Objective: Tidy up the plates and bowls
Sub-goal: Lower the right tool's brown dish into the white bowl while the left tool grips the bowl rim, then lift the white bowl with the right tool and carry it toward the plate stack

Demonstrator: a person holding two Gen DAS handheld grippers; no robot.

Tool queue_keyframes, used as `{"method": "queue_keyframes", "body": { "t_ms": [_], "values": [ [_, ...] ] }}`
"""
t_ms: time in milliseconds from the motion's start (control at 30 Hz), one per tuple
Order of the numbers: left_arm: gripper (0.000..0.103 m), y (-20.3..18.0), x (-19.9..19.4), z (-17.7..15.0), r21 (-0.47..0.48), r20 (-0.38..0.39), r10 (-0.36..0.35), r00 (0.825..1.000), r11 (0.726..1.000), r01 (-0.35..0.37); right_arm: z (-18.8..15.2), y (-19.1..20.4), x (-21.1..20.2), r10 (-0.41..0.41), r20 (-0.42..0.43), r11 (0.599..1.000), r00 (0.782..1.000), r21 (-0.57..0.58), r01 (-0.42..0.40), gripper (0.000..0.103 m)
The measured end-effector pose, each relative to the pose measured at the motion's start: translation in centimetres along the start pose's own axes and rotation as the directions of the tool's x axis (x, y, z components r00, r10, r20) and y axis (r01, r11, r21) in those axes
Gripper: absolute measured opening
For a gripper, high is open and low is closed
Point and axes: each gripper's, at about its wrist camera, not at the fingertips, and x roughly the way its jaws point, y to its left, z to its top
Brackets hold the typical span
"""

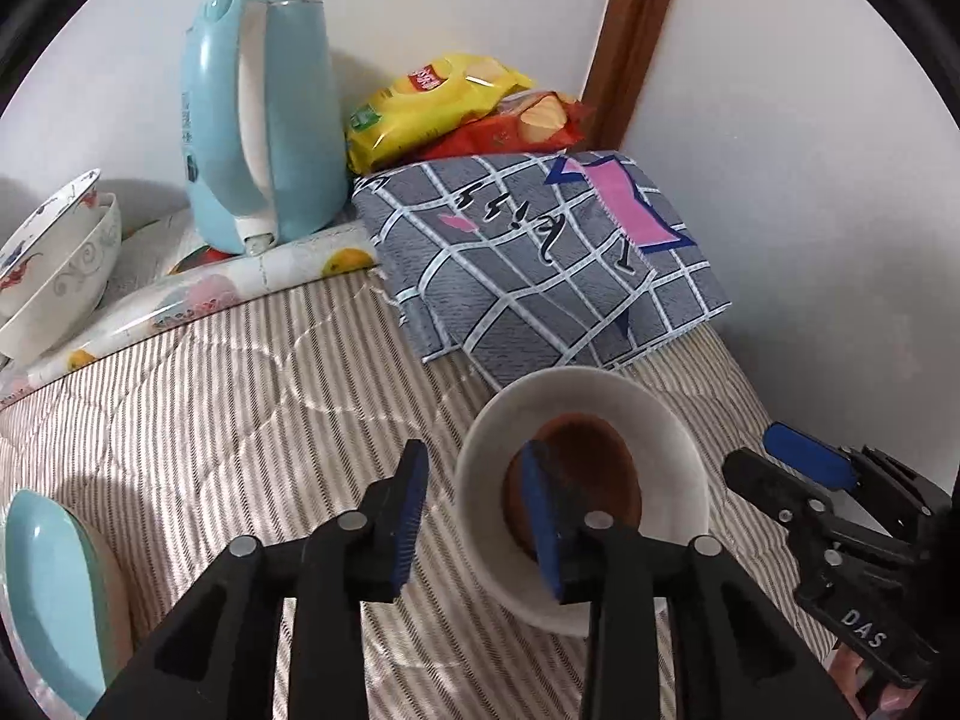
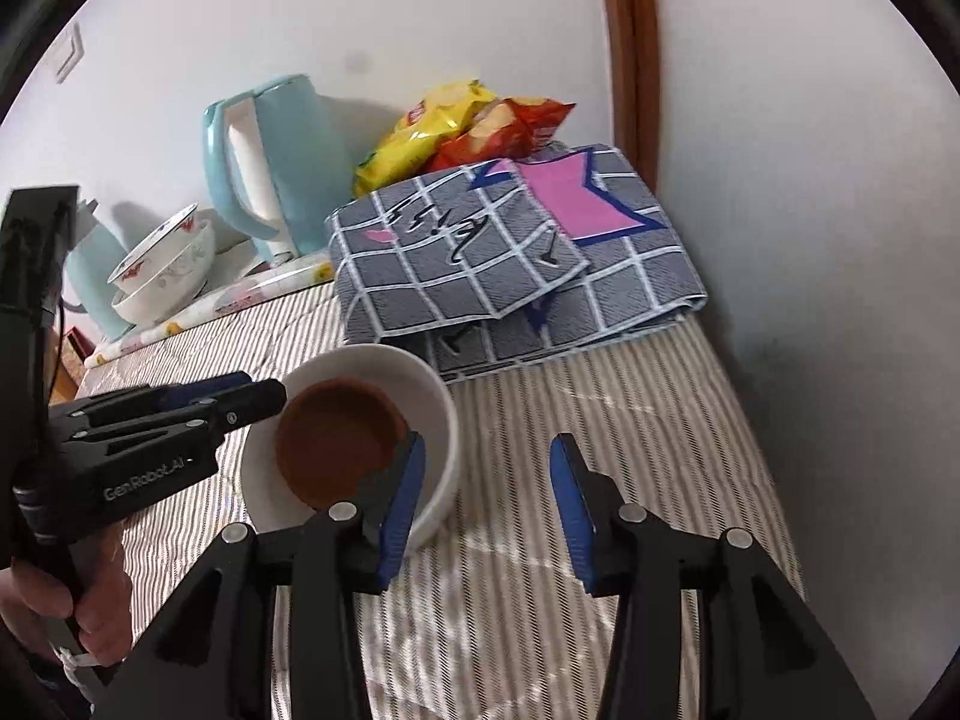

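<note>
Bowl, white outside and brown inside, sits on the striped quilt near its far right corner, with the left gripper and right gripper both released, each straddling its rim, apparently ready to lift it toward the stacked bowls.

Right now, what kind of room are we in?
Probably a bedroom or small living space: a striped quilt covers the surface, with a folded blanket, a kettle and snack bags against the wall.

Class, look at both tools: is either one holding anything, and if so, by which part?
Nothing is held. The left tool is open, straddling the near rim of the white bowl without clamping it. The right tool is open too.
</note>
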Motion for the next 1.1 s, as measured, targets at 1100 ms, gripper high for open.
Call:
{"method": "queue_keyframes", "body": {
  "t_ms": [1100],
  "values": [
    [0.032, 1.2, 5.4, -1.2, -0.002, -0.118, 0.034, 0.992, 0.999, -0.034, -0.1, 0.8, 5.6, -0.029, -0.159, 1.0, 0.987, -0.015, 0.027, 0.031]
  ]
}}
